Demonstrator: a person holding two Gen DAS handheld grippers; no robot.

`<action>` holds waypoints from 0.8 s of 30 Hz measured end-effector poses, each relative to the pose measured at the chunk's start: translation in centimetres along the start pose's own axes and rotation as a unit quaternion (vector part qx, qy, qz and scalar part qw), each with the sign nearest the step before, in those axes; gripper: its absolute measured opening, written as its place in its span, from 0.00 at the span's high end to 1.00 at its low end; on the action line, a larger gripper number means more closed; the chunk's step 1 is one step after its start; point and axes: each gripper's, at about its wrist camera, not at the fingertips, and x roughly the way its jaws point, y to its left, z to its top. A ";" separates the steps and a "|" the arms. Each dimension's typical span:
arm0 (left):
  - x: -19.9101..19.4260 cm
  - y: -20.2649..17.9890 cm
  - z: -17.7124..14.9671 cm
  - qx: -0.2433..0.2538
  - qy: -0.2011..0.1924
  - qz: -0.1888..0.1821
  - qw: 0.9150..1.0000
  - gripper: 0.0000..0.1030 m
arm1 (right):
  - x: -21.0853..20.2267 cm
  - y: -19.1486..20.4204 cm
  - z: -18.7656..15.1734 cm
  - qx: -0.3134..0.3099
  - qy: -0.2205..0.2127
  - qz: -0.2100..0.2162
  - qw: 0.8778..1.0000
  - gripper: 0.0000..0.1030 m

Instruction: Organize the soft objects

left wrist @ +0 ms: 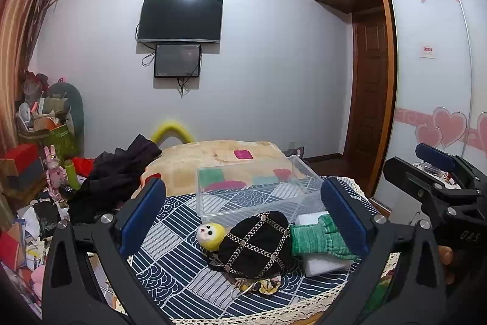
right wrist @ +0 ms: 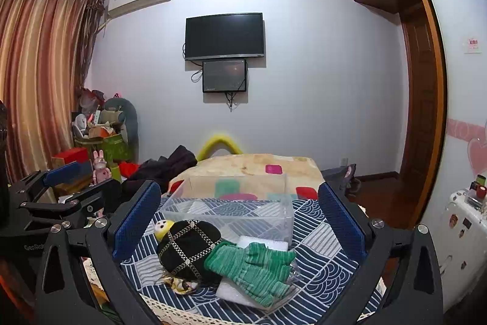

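While my left gripper [left wrist: 243, 215] hung above the near end of the bed, its blue pads stood spread wide with nothing between them. Through that gap I saw the black hat [left wrist: 255, 245] with its chain lattice lying on the patterned blue cloth [left wrist: 170, 273], a small yellow-headed doll [left wrist: 210, 235] touching its left side and the green gloves [left wrist: 319, 239] touching its right, the gloves resting on a white foam block [left wrist: 325, 264]. Just behind them sat the clear plastic bin [left wrist: 258, 191] (nothing showed inside it but the cloth through its floor). My right gripper [left wrist: 426, 172] showed at the frame's right edge, held above the bed's side.

From the right wrist, my right gripper [right wrist: 240, 218] was likewise spread wide and held nothing. The green gloves [right wrist: 252, 270] lay nearest, draped over the foam block [right wrist: 234, 291], overlapping the hat [right wrist: 188, 249]; the doll [right wrist: 162, 229] peeked out at the hat's far left. The bin [right wrist: 228, 203] stood just beyond the hat. My left gripper [right wrist: 73, 181] sat at the left edge, apart from the pile, its pads parted.
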 end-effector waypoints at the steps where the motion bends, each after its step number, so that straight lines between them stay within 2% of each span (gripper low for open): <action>1: 0.0 0.0 0.0 0.000 0.000 0.000 1.000 0.00 | 0.0 0.0 0.0 0.000 0.000 0.000 1.000 0.00; 24: 0.0 -0.1 0.0 -0.001 0.000 -0.001 1.000 0.00 | 0.0 -0.1 0.0 0.001 -0.001 0.000 1.000 0.00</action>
